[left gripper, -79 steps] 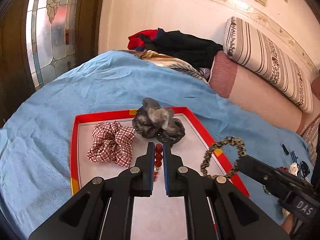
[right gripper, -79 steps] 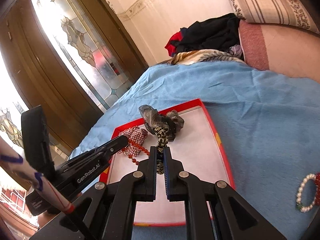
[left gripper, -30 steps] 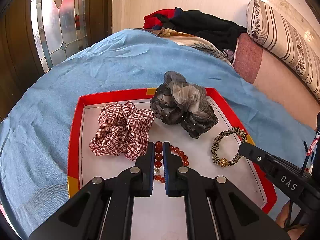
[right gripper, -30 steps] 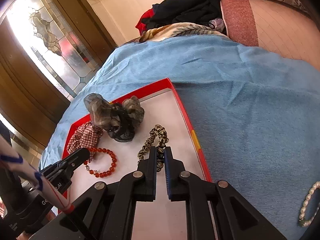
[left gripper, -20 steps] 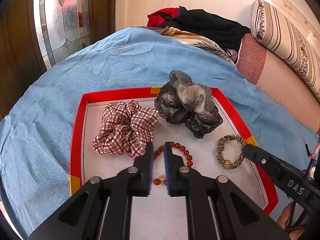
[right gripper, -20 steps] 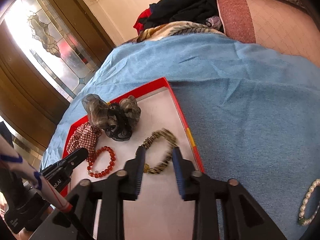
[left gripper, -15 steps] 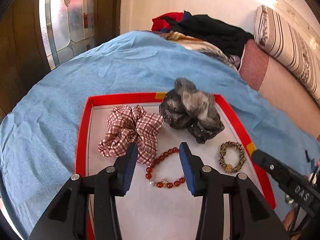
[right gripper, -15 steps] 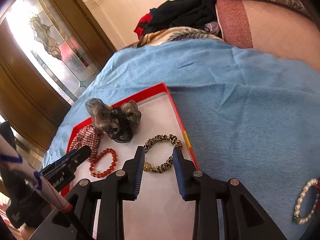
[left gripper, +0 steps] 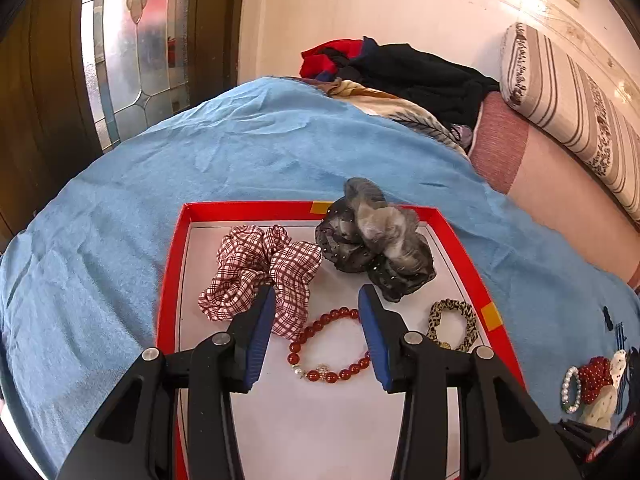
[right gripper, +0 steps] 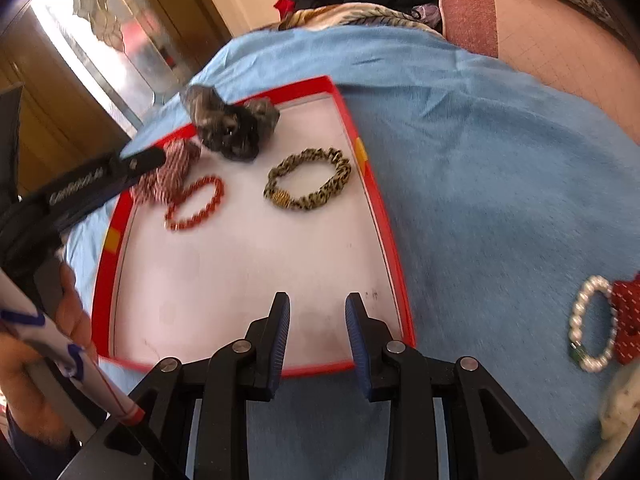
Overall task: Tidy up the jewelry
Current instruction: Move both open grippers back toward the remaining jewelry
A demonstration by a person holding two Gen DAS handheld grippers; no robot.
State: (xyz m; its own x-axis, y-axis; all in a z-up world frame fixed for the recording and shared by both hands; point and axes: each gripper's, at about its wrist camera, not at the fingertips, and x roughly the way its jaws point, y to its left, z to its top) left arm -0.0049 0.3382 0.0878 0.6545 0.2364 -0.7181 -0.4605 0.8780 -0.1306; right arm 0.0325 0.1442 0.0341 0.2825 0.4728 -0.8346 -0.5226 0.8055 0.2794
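A red-rimmed white tray (left gripper: 172, 280) lies on the blue blanket; it also shows in the right wrist view (right gripper: 384, 216). In it lie a checked scrunchie (left gripper: 260, 268), a grey-black scrunchie (left gripper: 376, 244), a red bead bracelet (left gripper: 328, 346) and a leopard-print hair tie (left gripper: 452, 324). My left gripper (left gripper: 318, 300) is open and empty, above the red bead bracelet. My right gripper (right gripper: 318, 308) is open and empty over the tray's near end, well back from the leopard-print hair tie (right gripper: 308, 184) and the red bead bracelet (right gripper: 196, 208).
A pearl bracelet (right gripper: 592, 324) and a red dotted scrunchie (right gripper: 626, 320) lie on the blue blanket (right gripper: 500, 184) right of the tray. Piled clothes (left gripper: 400, 72) and a striped pillow (left gripper: 568, 108) sit at the back. A glass door (left gripper: 132, 52) stands left.
Both grippers opened and let go: the red bead bracelet and the leopard-print hair tie now lie in the tray. Both grippers then drew back, the right one farther.
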